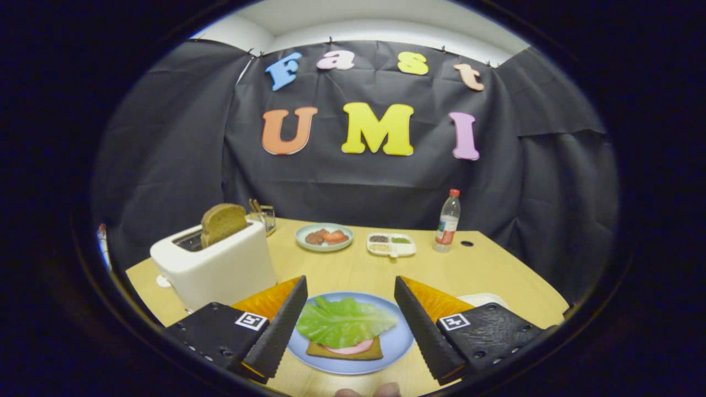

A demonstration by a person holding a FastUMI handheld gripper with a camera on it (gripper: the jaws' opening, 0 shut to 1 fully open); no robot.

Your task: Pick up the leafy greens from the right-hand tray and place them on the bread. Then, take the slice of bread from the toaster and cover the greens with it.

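Gripper view shows the gripper [350, 289] with jaws wide and empty above the plate [398, 343]. Greens [343, 321] lie on that plate's bread [316, 349]. Beyond the plate, a slice [223, 223] stands in the toaster [216, 266].

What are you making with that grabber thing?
A sandwich. A person's hand-held gripper hangs open over a round blue plate, holding nothing. A green lettuce leaf already lies on the brown bread slice there, between the fingers. The top slice of brown bread stands in the white toaster, not yet taken.
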